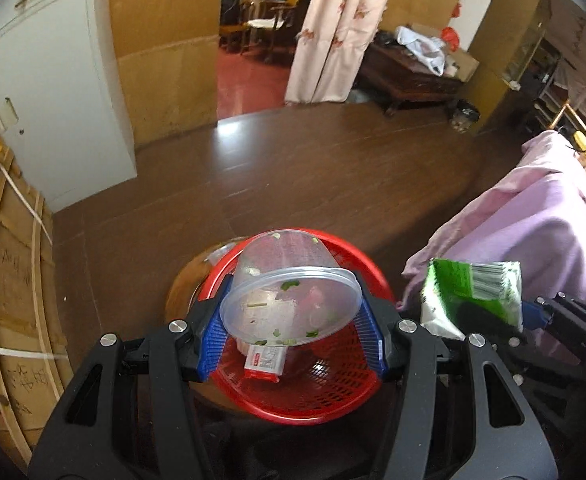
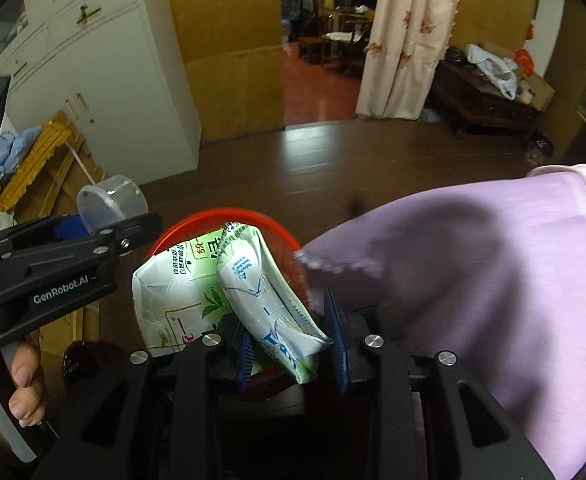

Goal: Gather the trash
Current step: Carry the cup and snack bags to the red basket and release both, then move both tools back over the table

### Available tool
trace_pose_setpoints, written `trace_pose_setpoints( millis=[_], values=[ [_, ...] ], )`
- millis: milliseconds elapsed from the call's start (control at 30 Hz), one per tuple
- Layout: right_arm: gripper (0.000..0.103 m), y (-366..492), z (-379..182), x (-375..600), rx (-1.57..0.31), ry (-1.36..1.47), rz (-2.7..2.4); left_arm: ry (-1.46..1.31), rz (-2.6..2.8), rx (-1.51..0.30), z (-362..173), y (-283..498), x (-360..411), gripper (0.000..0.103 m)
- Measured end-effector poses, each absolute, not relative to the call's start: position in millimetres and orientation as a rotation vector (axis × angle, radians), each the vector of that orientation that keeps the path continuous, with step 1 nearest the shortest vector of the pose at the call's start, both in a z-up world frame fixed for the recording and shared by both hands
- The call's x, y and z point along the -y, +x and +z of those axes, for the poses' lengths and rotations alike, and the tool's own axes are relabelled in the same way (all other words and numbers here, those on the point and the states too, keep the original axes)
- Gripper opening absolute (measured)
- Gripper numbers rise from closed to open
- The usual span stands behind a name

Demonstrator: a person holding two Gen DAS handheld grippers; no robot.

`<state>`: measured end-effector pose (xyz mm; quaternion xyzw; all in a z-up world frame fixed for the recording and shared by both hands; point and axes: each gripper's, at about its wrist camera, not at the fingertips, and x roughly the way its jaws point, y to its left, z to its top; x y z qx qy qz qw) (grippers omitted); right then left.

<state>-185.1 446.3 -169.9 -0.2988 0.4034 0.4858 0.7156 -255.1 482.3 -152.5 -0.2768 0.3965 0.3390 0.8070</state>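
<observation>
My left gripper (image 1: 293, 312) is shut on a clear plastic cup (image 1: 289, 288) with food scraps in it, held tilted just above a red mesh basket (image 1: 333, 396). A red and white packet (image 1: 263, 364) lies in the basket. My right gripper (image 2: 291, 340) is shut on a crumpled green and white drink carton (image 2: 221, 296), held over the basket's rim (image 2: 213, 216). In the left wrist view the carton (image 1: 473, 296) hangs to the right of the basket. In the right wrist view the left gripper (image 2: 93, 232) with the cup (image 2: 111, 202) shows at the left.
The basket stands on a round wooden stool (image 1: 181, 288) on a dark wood floor (image 1: 293, 168). A pink cloth (image 1: 533, 232) covers furniture at the right. Cardboard and wooden frames (image 1: 13, 280) lean at the left by a white cabinet (image 1: 53, 92).
</observation>
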Motion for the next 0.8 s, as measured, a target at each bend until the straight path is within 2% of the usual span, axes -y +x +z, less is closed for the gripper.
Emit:
trace_pose_setpoints(
  millis=[333, 700, 767, 800],
  values=[
    [0.032, -188.9, -234.3, -476.3, -1.016, -0.711, 1.084, -0.668, 0.732, -0.935, -194.6, -245.1, -505.0, 0.056],
    [0.033, -187.6, -263.4, -485.7, -1.059, -0.737, 1.069, -0.680, 0.748, -0.997, -211.4, -231.7, -508.0, 0.057],
    [0.035, -187.1, -265.7, -488.5, -1.056, -0.721, 1.066, -0.687, 0.740, -1.016, -212.6, -227.8, -508.7, 0.062],
    [0.043, -186.4, -266.3, -488.6, -1.059, -0.717, 1.068, -0.688, 0.742, -1.020, -212.0, -226.5, -509.6, 0.065]
  ],
)
